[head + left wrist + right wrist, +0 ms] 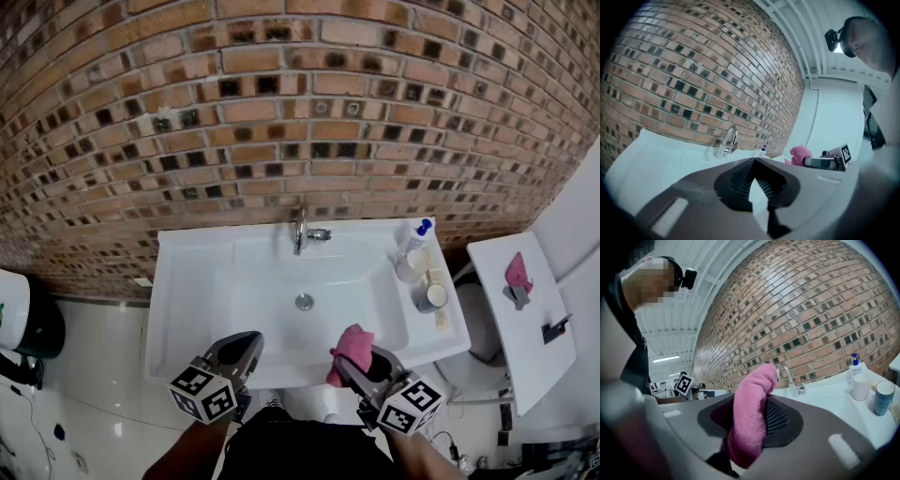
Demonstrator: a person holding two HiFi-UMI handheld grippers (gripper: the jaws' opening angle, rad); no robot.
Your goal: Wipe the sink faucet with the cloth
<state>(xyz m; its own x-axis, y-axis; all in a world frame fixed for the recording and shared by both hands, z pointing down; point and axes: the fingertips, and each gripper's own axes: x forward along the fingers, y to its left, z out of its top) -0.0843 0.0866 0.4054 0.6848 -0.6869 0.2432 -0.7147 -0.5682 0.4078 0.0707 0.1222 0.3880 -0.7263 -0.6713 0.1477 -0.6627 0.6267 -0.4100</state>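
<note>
Right claw (pixel 354 362) is clamped on the pink cloth (pixel 352 343), up over the sink's (pixel 187 281) front edge and well apart from the faucet (pixel 301 232) at the back edge. Left claw (pixel 251 343) is pinched together on nothing, also by the front edge. Only the right gripper view shows the cloth wedged between its jaws. The left gripper view catches that cloth side-on.
</note>
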